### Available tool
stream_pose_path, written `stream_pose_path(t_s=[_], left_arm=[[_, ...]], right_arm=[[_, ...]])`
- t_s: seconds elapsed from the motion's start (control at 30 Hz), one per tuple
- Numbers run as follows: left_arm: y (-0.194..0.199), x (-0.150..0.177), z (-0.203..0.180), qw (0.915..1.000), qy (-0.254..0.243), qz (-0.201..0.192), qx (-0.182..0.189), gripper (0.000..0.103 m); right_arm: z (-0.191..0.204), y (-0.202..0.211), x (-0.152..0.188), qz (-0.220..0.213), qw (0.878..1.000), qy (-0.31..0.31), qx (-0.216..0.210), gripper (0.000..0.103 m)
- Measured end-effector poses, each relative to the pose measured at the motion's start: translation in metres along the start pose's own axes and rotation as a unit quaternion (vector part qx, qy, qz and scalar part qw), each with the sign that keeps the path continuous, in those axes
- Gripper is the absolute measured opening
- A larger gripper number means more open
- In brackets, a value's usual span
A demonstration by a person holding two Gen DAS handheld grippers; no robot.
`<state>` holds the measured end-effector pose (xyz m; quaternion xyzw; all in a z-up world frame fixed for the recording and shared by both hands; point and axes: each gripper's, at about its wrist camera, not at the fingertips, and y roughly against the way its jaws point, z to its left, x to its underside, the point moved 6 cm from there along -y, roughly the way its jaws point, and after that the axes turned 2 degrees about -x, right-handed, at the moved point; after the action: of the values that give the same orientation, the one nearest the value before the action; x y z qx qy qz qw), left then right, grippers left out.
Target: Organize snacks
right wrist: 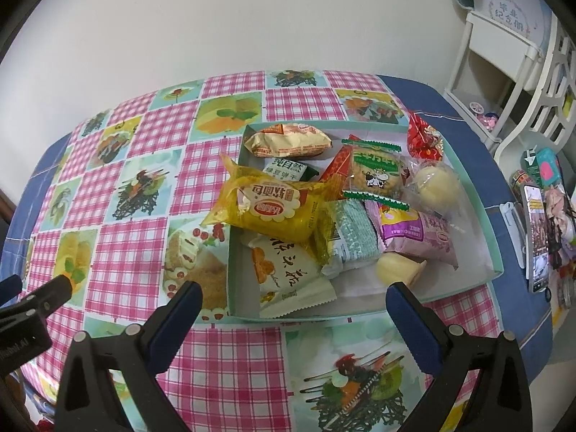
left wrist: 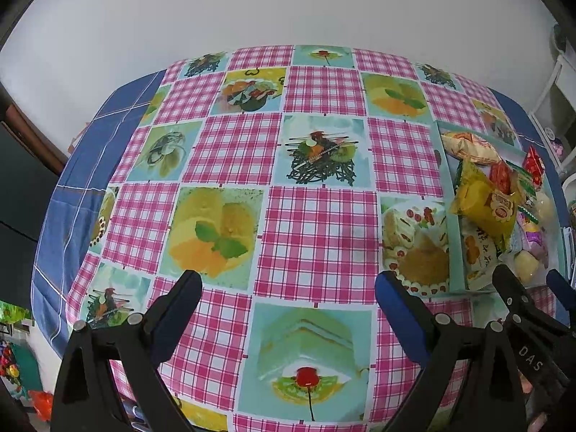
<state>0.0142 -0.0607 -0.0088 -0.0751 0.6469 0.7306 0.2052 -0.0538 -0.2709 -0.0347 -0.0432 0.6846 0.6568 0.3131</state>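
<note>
A shallow teal box (right wrist: 464,286) stands on the right part of the checked tablecloth (left wrist: 316,237) and holds several wrapped snacks. A yellow bread pack (right wrist: 273,208) lies over its left wall, above a white pack with an orange flower (right wrist: 288,277). Deeper in are a purple pack (right wrist: 417,234), a green-edged cookie (right wrist: 376,176) and a red candy (right wrist: 424,140). My right gripper (right wrist: 295,295) is open just in front of the box, holding nothing. My left gripper (left wrist: 288,284) is open and empty over bare cloth left of the box (left wrist: 454,259).
A phone (right wrist: 536,237) and small clutter lie along the table's right edge, beside a white shelf unit (right wrist: 496,54). A white wall runs behind the table. The blue undercloth (left wrist: 72,216) marks the left edge, with floor items below.
</note>
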Motion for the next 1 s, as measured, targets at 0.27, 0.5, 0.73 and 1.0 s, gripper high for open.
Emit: stream_pose_path(t_s=[0.27,0.5,0.73,1.0], left_arm=[[-0.0017,0.0005,0.0006,1.0,-0.002,0.003,0.0,0.097],[-0.0036,0.0014,0.0006,1.0,-0.002,0.006,-0.003,0.097],[-0.0042,0.0019,-0.0001,1.0,-0.003,0.008,-0.002,0.097],[-0.0047,0.002,-0.0011,1.0,-0.004,0.008,-0.003,0.097]], right_arm=[[-0.0024,-0.0015,0.0006,0.002,1.0,-0.001,-0.001,0.103],[-0.0029,-0.0019,0.0008,0.002,1.0,-0.001,-0.001,0.103],[-0.0021,-0.0018,0.0013,0.003,1.0,0.0,0.0,0.103],[-0.0023,-0.002,0.0013,0.003,1.0,-0.001,0.0,0.103]])
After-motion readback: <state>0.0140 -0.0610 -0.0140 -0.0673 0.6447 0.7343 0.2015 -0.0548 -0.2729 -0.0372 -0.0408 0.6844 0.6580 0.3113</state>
